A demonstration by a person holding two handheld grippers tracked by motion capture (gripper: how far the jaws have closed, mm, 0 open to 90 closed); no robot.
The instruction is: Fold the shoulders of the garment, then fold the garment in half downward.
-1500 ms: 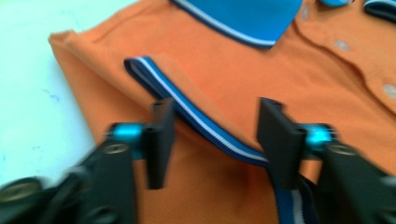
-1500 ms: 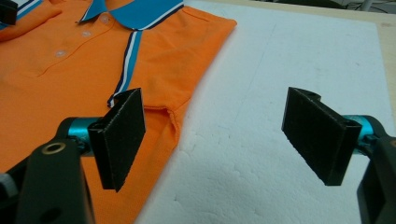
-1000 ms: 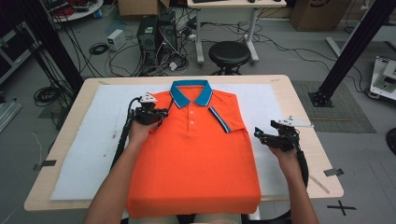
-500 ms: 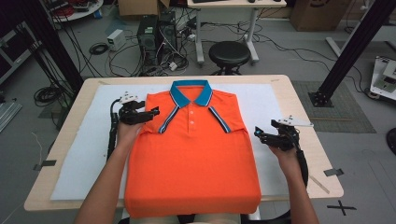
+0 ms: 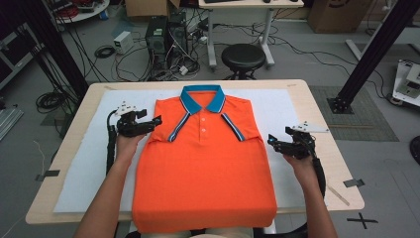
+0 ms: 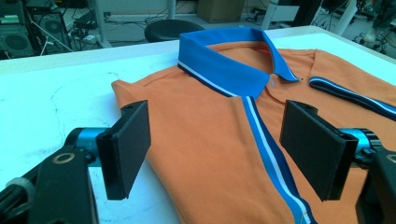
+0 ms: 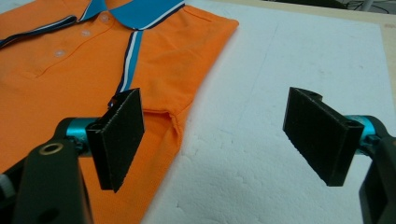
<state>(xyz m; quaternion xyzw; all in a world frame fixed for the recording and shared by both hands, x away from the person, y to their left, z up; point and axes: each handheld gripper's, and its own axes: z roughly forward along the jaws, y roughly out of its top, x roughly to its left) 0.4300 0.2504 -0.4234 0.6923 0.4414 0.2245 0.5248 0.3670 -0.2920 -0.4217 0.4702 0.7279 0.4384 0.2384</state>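
An orange polo shirt [image 5: 203, 168] with a blue collar [image 5: 202, 96] lies flat and folded, front up, on the white sheet [image 5: 94, 163]. My left gripper [image 5: 151, 120] hovers at the shirt's left shoulder edge. Its jaws have just been opening and stand open; in the left gripper view [image 6: 215, 140] the shirt [image 6: 201, 93] lies under and between the pads, which do not press on it. My right gripper [image 5: 275, 142] stands open beside the shirt's right edge. In the right gripper view [image 7: 215, 135] its left pad is over the shirt's edge [image 7: 56, 88] and its right pad over bare sheet.
The wooden table [image 5: 327, 163] carries the white sheet under the shirt. The shirt's hem hangs over the near table edge. Beyond the far edge stand a black stool [image 5: 242, 55], a computer tower [image 5: 166, 34] and loose cables on the floor.
My left gripper has let go of the shirt's left shoulder, opened, and drawn left to the shirt's edge. The right gripper has stayed where it was.
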